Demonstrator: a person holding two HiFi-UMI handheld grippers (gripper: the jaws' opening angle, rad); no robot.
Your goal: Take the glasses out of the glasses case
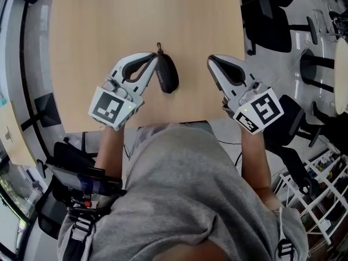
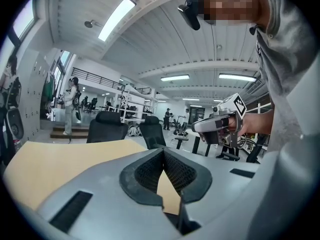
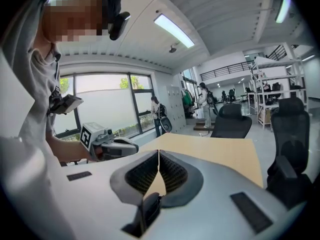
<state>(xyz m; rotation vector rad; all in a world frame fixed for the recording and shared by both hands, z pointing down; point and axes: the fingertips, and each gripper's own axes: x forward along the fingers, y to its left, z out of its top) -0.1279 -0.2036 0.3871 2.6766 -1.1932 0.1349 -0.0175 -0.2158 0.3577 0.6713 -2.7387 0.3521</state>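
Observation:
A black glasses case (image 1: 167,73) lies closed on the wooden table (image 1: 103,26), its zip pull (image 1: 159,47) pointing away from me. My left gripper (image 1: 154,57) is just left of the case, its shut tips close beside the case's far end; whether they touch I cannot tell. My right gripper (image 1: 212,60) hovers to the right of the case, apart from it, also shut and empty. In the left gripper view the jaws (image 2: 163,150) meet with nothing between them and the right gripper (image 2: 220,125) shows beyond. The right gripper view shows its closed jaws (image 3: 158,152) and the left gripper (image 3: 107,145). Neither gripper view shows the case.
The table's near edge (image 1: 179,123) runs right in front of my body. Black office chairs (image 1: 269,20) stand off the table's right side, and a white rack (image 1: 321,200) sits low at the right. Other people stand far off in the room (image 2: 70,104).

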